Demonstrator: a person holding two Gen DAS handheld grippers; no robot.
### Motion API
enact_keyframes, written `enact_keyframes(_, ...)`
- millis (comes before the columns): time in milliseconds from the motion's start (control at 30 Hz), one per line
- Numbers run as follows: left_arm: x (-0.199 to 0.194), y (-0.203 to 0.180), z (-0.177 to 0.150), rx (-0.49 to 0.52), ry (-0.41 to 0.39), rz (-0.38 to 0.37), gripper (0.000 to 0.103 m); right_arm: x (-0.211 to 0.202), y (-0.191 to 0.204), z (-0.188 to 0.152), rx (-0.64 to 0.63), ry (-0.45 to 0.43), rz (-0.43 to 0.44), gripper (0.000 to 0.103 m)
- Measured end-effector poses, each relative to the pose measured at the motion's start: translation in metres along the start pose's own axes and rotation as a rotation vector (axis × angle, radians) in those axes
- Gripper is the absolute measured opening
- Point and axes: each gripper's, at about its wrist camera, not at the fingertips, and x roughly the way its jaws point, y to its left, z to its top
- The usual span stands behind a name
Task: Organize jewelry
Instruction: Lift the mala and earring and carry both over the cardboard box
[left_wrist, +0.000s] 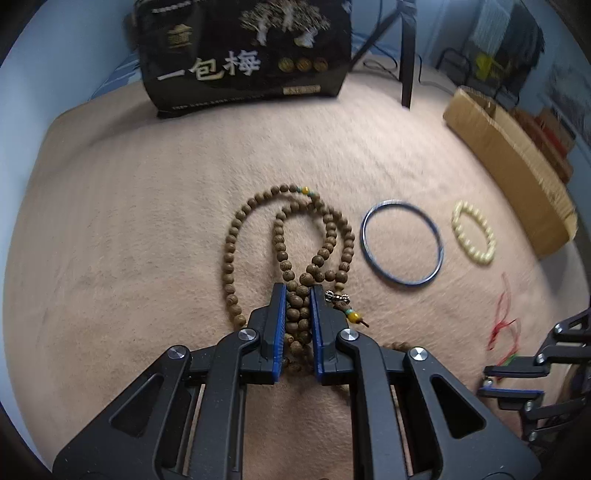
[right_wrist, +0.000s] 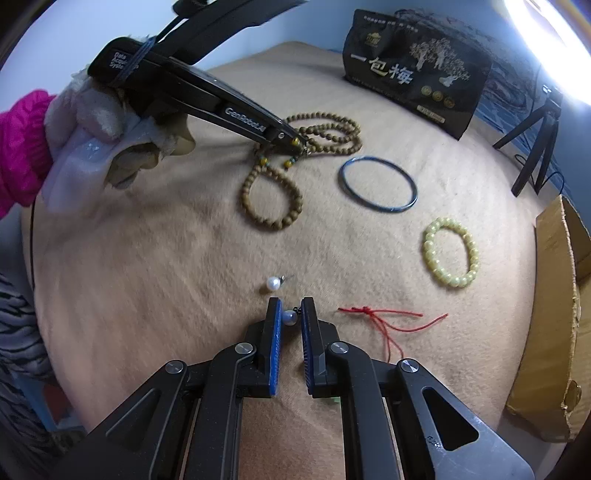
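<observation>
A: What is seen from the left wrist?

B: The left gripper (left_wrist: 298, 295) is clenched on a bunch of the brown bead strand (left_wrist: 284, 236), which is laid in loops on the tan cloth (left_wrist: 129, 229) near its middle. A blue bangle (left_wrist: 402, 242) is laid just right of the strand, and a yellow bracelet (left_wrist: 473, 231) beyond it, near the cardboard box (left_wrist: 517, 162) at the right edge. A red cord (left_wrist: 500, 325) is seen nearer, by the right gripper (left_wrist: 491, 376). A black bag (left_wrist: 243, 55) is stood at the far edge.

A: And from the right wrist?

B: The right gripper (right_wrist: 290, 308) is closed on a small pearl (right_wrist: 289, 317), pinched between its blue pads near the cloth's (right_wrist: 147, 258) near edge. A second pearl (right_wrist: 272, 283) is left loose on the cloth just beyond the left finger. The cord (right_wrist: 380, 317) is laid just right of the gripper. Further off, the strand (right_wrist: 273, 199) is held by the left gripper (right_wrist: 301, 142), gripped by a gloved hand (right_wrist: 107, 136). The bangle (right_wrist: 378, 184) and bracelet (right_wrist: 450, 251) are laid apart toward the right edge, and the bag (right_wrist: 413, 66) is stood at the far right corner.
</observation>
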Motion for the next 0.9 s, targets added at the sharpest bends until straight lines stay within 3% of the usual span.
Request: enact_keyframes(900,-0.159,-0.023,0.029,-0.168,-0.329,-0.111,0.011,-0.097,-0.029,0.017,0.079,-0.223,-0.071,0.009)
